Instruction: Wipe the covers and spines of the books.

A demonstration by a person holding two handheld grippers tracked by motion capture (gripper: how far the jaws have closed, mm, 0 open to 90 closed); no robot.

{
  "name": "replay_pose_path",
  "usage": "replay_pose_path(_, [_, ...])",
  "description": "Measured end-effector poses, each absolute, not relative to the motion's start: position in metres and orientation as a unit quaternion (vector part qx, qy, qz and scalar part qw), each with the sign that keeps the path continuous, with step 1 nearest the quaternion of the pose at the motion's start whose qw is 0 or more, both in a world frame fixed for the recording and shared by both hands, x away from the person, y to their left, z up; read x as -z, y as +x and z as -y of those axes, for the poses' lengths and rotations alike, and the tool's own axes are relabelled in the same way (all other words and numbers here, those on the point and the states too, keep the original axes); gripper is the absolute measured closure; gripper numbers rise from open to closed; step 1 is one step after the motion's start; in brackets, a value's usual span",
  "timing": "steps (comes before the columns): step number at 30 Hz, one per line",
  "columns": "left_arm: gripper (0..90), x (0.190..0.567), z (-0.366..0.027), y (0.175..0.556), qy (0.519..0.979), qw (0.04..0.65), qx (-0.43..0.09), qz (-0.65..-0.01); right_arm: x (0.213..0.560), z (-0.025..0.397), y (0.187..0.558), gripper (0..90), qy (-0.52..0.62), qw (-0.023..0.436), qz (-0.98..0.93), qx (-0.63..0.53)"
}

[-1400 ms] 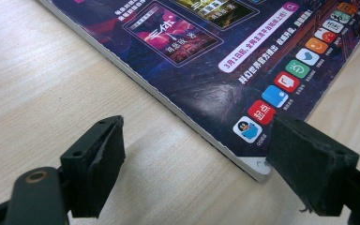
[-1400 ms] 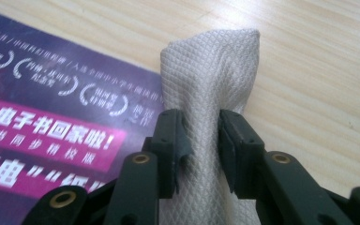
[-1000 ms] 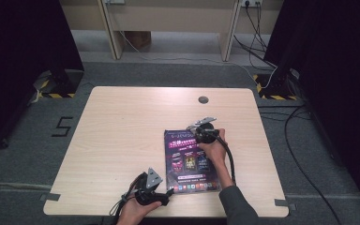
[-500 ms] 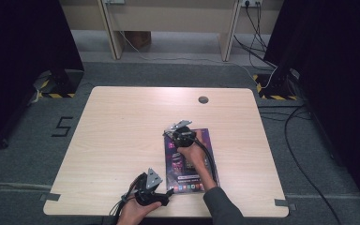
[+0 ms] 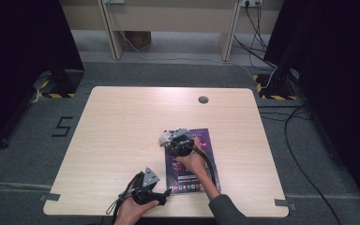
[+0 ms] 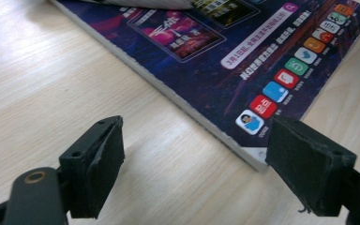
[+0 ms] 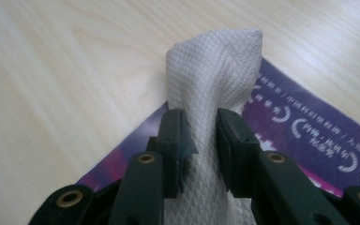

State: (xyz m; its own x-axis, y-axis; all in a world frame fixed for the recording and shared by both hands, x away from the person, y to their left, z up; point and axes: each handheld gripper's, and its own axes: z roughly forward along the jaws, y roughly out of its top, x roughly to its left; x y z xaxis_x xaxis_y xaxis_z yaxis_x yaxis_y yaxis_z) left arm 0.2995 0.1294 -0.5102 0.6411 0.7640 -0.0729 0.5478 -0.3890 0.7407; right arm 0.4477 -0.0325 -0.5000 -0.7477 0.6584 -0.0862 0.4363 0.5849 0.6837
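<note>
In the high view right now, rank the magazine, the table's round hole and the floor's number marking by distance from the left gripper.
1. Magazine, just right of the left gripper.
2. Number marking, far left on the floor.
3. Round hole, near the table's far edge.

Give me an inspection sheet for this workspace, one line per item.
Surface: light wooden table with a round grommet hole.
Job's things: magazine lying flat near the front edge; white cloth over its far corner.
Clutter: nothing seen.
Grippers: right hand-held gripper shut on the cloth; left hand-held gripper open, low by the magazine's near corner.
Cables: one trails from each gripper; more run across the floor at right.
Surroundings: grey carpet, a taped 5 on the floor, dark curtains at the sides.
</note>
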Motion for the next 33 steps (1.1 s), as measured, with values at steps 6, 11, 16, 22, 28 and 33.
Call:
replay_pose_path(6, [18.7,0.501,-0.145,0.300,0.812,0.392,-0.143,-0.408,0.498,0.035,0.426,72.0,0.285,0.152,-0.888,-0.327])
replay_pose_path(11, [18.6,0.494,-0.165,0.305,0.796,0.396,-0.160,-0.428,0.496,0.038,0.408,72.0,0.255,0.141,-0.902,-0.320])
replay_pose_path(16, [18.6,0.493,-0.182,0.313,0.787,0.388,-0.173,-0.448,0.498,0.045,0.386,72.0,0.236,0.120,-0.904,-0.336])
replay_pose_path(22, [18.6,0.493,-0.193,0.319,0.781,0.382,-0.183,-0.460,0.498,0.052,0.363,71.9,0.229,0.092,-0.906,-0.345])
replay_pose_path(28, [18.6,0.494,-0.191,0.318,0.784,0.379,-0.185,-0.456,0.497,0.055,0.352,71.9,0.217,0.090,-0.910,-0.343])
replay_pose_path(33, [18.6,0.493,-0.192,0.319,0.784,0.377,-0.184,-0.457,0.497,0.056,0.336,71.9,0.211,0.079,-0.911,-0.345])
